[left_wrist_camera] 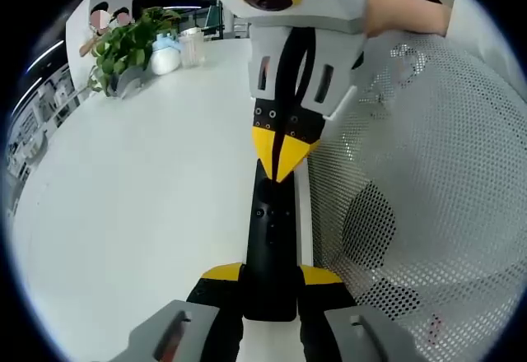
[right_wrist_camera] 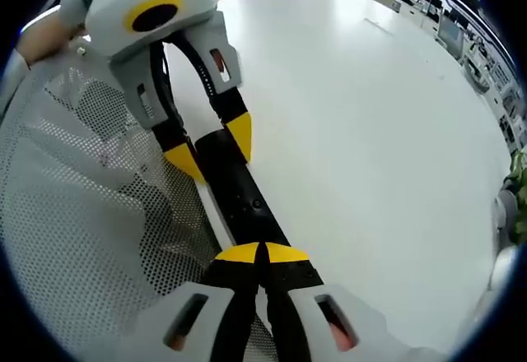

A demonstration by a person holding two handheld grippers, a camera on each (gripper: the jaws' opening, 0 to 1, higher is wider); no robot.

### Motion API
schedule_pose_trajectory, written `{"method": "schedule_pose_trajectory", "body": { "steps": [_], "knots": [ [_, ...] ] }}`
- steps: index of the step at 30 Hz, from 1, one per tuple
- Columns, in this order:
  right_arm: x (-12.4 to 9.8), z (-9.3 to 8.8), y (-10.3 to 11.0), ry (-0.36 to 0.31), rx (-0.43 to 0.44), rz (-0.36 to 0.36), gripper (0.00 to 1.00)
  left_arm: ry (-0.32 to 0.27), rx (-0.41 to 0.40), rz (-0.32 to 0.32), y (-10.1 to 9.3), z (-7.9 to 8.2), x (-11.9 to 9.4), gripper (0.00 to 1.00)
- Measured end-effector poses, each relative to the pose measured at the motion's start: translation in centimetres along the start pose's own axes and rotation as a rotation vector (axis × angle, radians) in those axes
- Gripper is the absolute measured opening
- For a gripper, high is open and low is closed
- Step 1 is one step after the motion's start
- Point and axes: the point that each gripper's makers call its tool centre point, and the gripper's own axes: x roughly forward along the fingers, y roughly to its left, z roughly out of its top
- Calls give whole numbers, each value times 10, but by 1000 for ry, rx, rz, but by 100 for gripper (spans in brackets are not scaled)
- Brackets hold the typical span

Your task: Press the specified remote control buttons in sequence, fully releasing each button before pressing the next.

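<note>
A slim black remote control (left_wrist_camera: 272,239) lies on the white table (left_wrist_camera: 148,181), right beside a white mesh basket (left_wrist_camera: 428,173). My left gripper (left_wrist_camera: 272,276) is shut on the near end of the remote, one yellow tip on each long side. My right gripper (left_wrist_camera: 284,152) comes in from the far side with its yellow tips together, resting on the remote's upper face near the far end. In the right gripper view the right gripper (right_wrist_camera: 263,253) is shut and sits on the remote (right_wrist_camera: 239,185), while the left gripper (right_wrist_camera: 211,146) clasps its other end.
The mesh basket (right_wrist_camera: 74,214) runs along one side of the remote. A potted plant (left_wrist_camera: 128,41), a white object (left_wrist_camera: 165,53) and a clear jar (left_wrist_camera: 191,47) stand at the table's far edge. A person's hand (left_wrist_camera: 408,12) holds the right gripper. Open table (right_wrist_camera: 354,115) lies on the other side.
</note>
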Motion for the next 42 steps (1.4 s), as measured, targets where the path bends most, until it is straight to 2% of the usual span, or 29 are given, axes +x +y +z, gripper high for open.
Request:
{"method": "schedule_pose_trajectory", "body": {
  "steps": [19, 42],
  "knots": [
    [1, 0, 0, 10, -27, -9, 0, 2, 4, 2, 0, 0, 0, 24],
    [0, 0, -1, 3, 29, 7, 0, 4, 10, -1, 0, 0, 0, 24]
  ]
}}
